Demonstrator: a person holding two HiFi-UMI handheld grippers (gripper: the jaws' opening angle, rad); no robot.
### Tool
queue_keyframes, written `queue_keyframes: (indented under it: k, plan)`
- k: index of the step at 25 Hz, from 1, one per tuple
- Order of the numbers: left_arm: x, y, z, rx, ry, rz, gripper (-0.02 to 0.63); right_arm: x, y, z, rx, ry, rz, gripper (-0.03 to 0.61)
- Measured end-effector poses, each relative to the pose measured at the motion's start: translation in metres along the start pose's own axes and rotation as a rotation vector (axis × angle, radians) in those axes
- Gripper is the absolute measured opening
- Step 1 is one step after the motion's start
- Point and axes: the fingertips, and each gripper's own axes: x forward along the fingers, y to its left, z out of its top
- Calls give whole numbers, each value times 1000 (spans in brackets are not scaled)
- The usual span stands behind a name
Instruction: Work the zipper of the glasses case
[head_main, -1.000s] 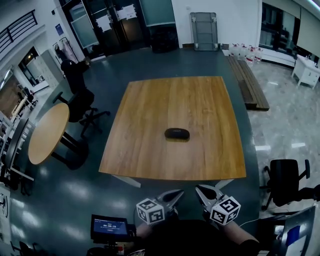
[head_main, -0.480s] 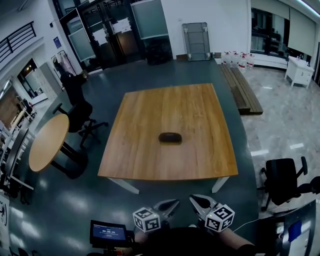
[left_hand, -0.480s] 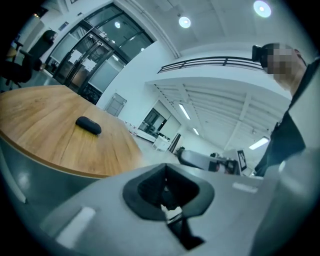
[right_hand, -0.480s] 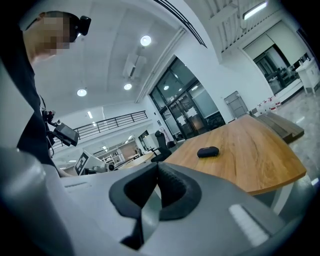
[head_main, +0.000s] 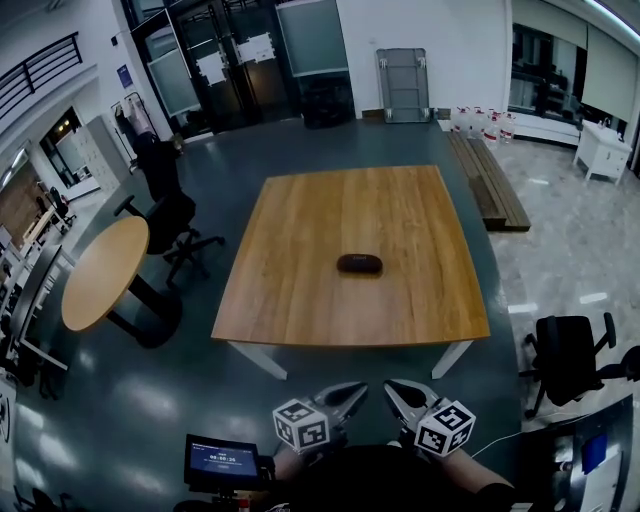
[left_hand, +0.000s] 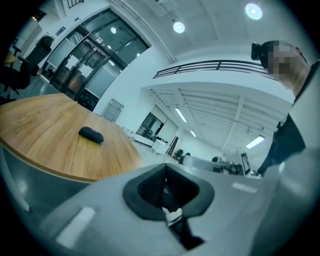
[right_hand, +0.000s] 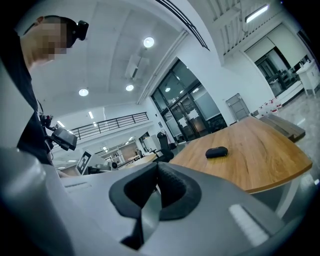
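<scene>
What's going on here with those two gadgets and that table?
A person stands short of a wooden table with a two-jaw gripper in each hand. The left gripper and the right gripper are both shut and empty, held close to the body. A dark glasses case lies alone near the table's middle, untouched; the zipper work has not begun.

The left hand-held gripper (head_main: 357, 389) and right hand-held gripper (head_main: 393, 386) have grey pointed jaws with black textured pads (right_hand: 175, 192). Each carries a white cube (head_main: 301, 424) printed with black square markers. The sleeves (head_main: 492, 494) are dark.
</scene>
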Motion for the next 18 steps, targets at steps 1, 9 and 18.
queue_keyframes:
  k: [1, 9, 18]
  plan:
    - [-5, 1, 3, 0, -3, 1, -2, 4, 5, 2, -7, -2, 0, 5]
    - [-28, 10, 0, -10, -6, -10, -2, 17, 22, -6, -25, 5, -28, 5]
    - [-40, 27, 6, -48, -21, -17, -2, 32, 31, -10, -46, 23, -48, 5]
